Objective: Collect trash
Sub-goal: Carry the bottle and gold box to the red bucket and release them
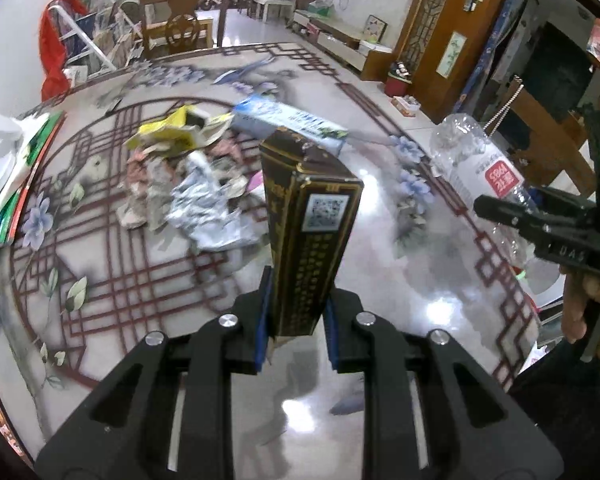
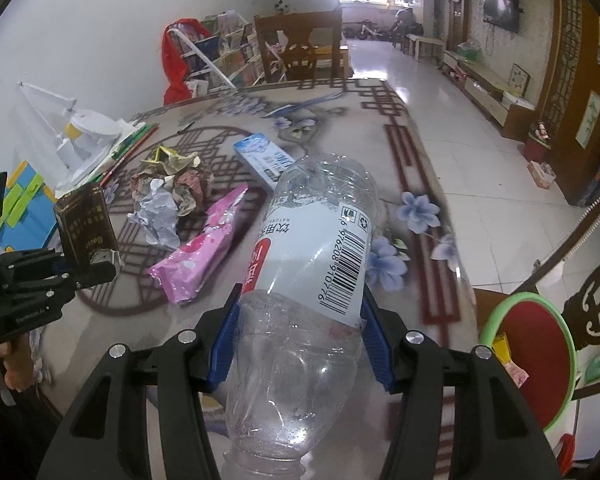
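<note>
A: Gripping a dark brown box [image 1: 312, 240], the left gripper [image 1: 296, 328] had its blue pads pressed on both sides; box upright, held above the table [image 1: 380, 208].

B: Right gripper [image 2: 300, 344]?

A: Clamped on a clear plastic bottle [image 2: 312, 280], neck toward the camera, label and barcode showing. Also held above the table.

B: Remaining trash?

A: Crumpled paper and foil [image 2: 168, 196] heaped mid-table, a pink wrapper [image 2: 200, 252] just right of it, a pale blue carton [image 2: 260, 160] farther off. Red bin with green rim [image 2: 536, 360] sat near right, beside the table edge.
</note>
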A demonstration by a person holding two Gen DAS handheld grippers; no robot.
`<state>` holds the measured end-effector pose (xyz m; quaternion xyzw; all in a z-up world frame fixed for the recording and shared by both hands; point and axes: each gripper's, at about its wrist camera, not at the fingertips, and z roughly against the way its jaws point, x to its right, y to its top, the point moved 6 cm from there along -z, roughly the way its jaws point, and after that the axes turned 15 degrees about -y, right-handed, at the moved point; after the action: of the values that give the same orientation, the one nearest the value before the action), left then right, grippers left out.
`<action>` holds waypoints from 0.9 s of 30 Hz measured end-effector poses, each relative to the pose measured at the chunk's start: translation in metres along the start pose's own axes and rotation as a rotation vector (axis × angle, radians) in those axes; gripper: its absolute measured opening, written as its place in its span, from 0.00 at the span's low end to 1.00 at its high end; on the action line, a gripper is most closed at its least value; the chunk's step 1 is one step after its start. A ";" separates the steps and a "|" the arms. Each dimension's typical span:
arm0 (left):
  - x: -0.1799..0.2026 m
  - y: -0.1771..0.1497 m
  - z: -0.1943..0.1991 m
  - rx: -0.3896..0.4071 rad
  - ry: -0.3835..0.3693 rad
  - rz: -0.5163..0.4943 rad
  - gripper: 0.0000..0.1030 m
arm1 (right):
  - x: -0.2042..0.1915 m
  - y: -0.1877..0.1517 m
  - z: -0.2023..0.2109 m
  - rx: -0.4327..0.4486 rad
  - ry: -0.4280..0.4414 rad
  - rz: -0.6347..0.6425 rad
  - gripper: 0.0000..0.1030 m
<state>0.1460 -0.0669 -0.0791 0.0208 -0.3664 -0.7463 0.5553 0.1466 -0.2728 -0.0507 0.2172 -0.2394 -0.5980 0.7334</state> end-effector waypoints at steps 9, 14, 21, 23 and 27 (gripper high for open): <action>0.051 0.031 -0.032 -0.018 -0.081 -0.042 0.21 | 0.044 0.000 0.016 0.036 -0.011 -0.086 0.51; 0.083 0.047 -0.054 -0.035 -0.126 -0.071 0.21 | 0.077 -0.006 0.016 0.033 -0.032 -0.137 0.51; 0.142 0.060 -0.093 -0.078 -0.208 -0.125 0.21 | 0.140 -0.024 0.018 0.020 -0.073 -0.245 0.51; 0.160 0.063 -0.105 -0.093 -0.233 -0.143 0.21 | 0.163 -0.032 0.019 0.013 -0.088 -0.283 0.51; 0.205 0.070 -0.134 -0.126 -0.299 -0.178 0.21 | 0.207 -0.046 0.021 0.002 -0.120 -0.365 0.51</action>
<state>0.1835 -0.3176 -0.0596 -0.0929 -0.3943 -0.8086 0.4266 0.1334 -0.4852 -0.0432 0.2217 -0.2399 -0.7327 0.5971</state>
